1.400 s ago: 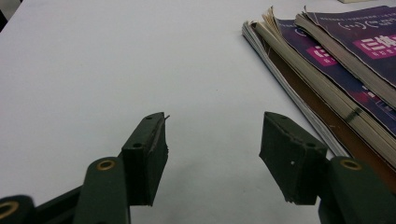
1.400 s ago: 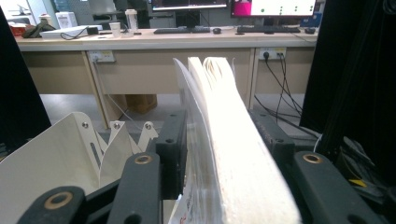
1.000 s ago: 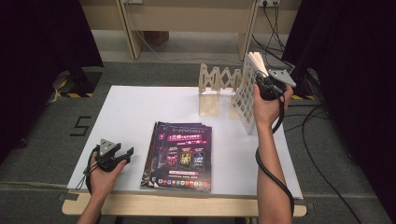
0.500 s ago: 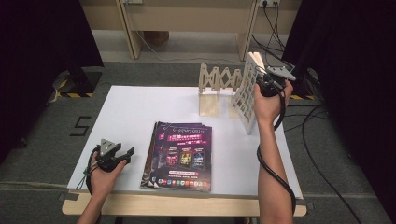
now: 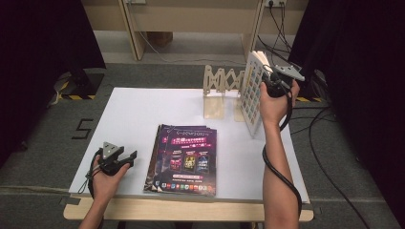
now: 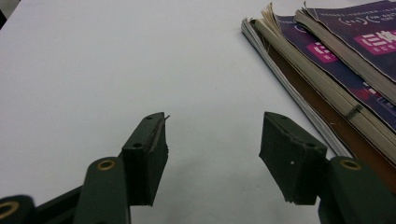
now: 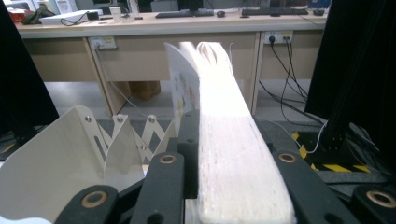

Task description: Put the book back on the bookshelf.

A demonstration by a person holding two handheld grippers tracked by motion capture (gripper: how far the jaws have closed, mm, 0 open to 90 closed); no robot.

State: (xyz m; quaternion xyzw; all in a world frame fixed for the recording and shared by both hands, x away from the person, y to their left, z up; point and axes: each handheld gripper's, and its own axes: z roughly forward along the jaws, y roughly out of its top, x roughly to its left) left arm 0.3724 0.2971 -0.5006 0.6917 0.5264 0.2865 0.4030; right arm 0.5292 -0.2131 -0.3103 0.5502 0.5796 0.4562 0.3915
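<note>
Nearest me, my left gripper rests at the front left of the white table, jaws spread wide with nothing between them, just left of the stack of magazines lying flat near the front edge. In the left gripper view those magazines show soft, frayed page edges.

Farther off, at the back right, my right gripper has just been closing its jaws and now clamps the thick book, which stands on edge on the table, touching the right end of the wooden accordion rack. In the right gripper view the book runs straight between the jaws, its page block pinched from both sides while the upper pages fan apart.

I judge it fairly heavy and floppy: the cover is limp, the pages will slide and splay. A hold low on the block, close to the spine, should keep it from sagging; gripping only loose pages risks tearing or slipping.
</note>
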